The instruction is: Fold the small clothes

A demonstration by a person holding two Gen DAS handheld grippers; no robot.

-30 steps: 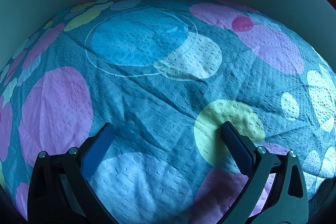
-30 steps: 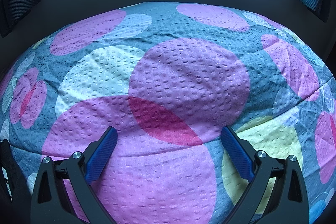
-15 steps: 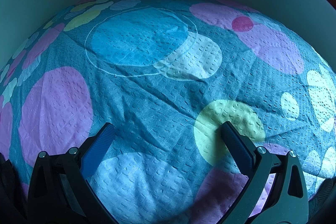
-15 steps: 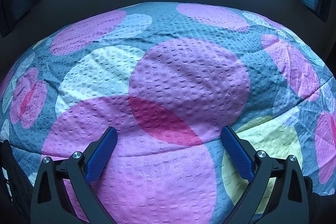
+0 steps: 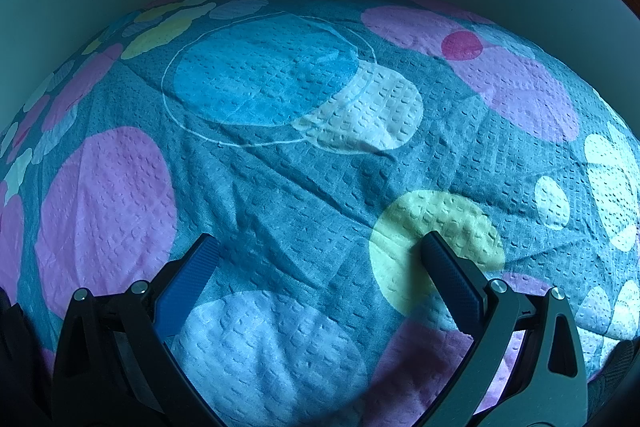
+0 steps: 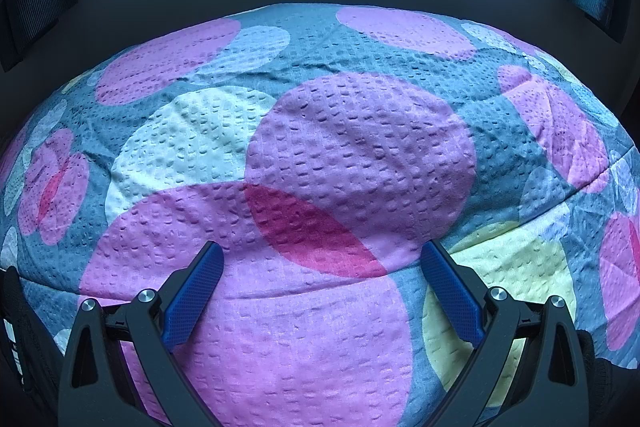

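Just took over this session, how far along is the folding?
Nothing looks done: no garment shows in either view, folded or not. In hand: nothing; the left gripper and right gripper are both open over the spotted bedspread. Left: the whole job, starting with getting a piece of clothing into view.

Bedspread [image 5: 304,187]: teal base, puckered weave, big overlapping circles in pink, pale yellow, white, bright blue; one thin white ring outline, small magenta dot. Same bedspread [image 6: 360,147] in the right view: mostly pink circles, crimson overlaps. Gripper fingers [image 5: 188,279] black, blue pads.
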